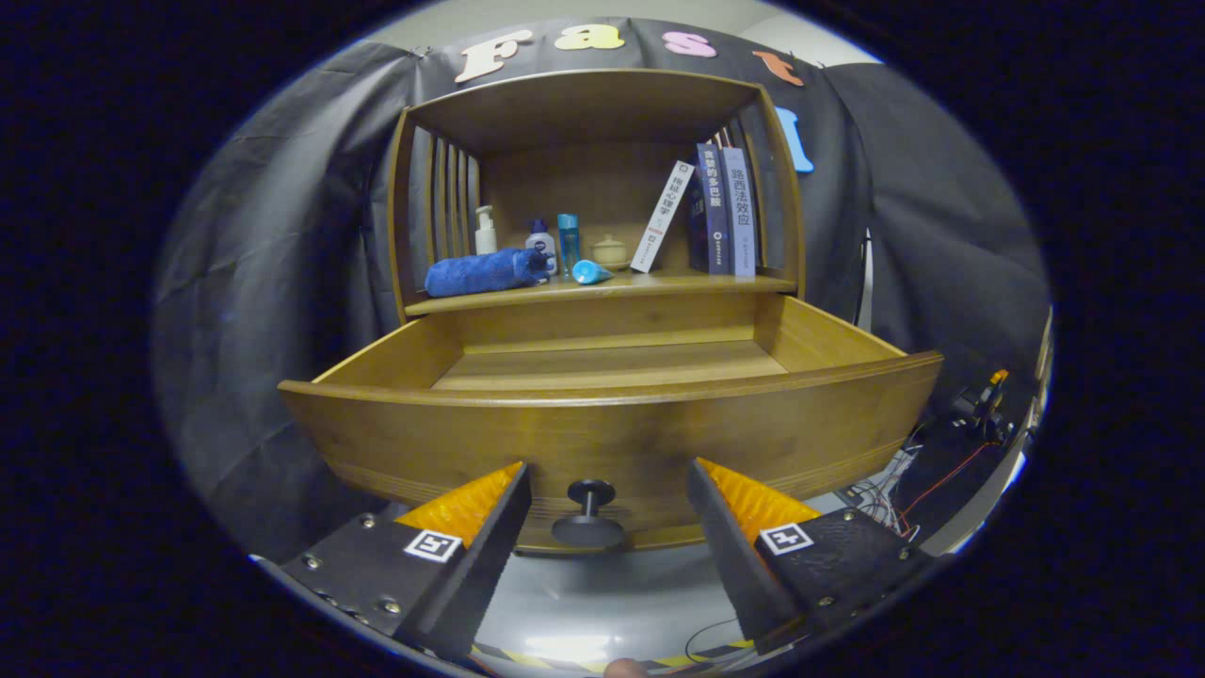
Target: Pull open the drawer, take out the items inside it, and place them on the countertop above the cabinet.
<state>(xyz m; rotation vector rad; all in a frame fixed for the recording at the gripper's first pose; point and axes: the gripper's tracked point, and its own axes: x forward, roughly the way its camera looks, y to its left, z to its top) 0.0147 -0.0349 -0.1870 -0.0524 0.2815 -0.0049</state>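
The wooden drawer [612, 433] stands pulled out, and the part of its bottom I can see is bare. Its dark round knob [589, 513] sits between my fingers without touching either. My gripper [607, 490] is open, with nothing held. On the countertop [659, 282] above the drawer lie a rolled blue towel [485, 271] and a light blue item [591, 272] tipped on its side. Behind them stand a white pump bottle [485, 231], a white bottle with a blue label [539, 240], a blue bottle [569, 240] and a small beige jar [611, 251].
Several books [720, 212] stand at the right of the countertop, one white book [662, 217] leaning against them. A shelf top roofs the countertop, with slatted sides. Cables and equipment [979, 410] lie at the lower right. The floor below carries striped tape [584, 664].
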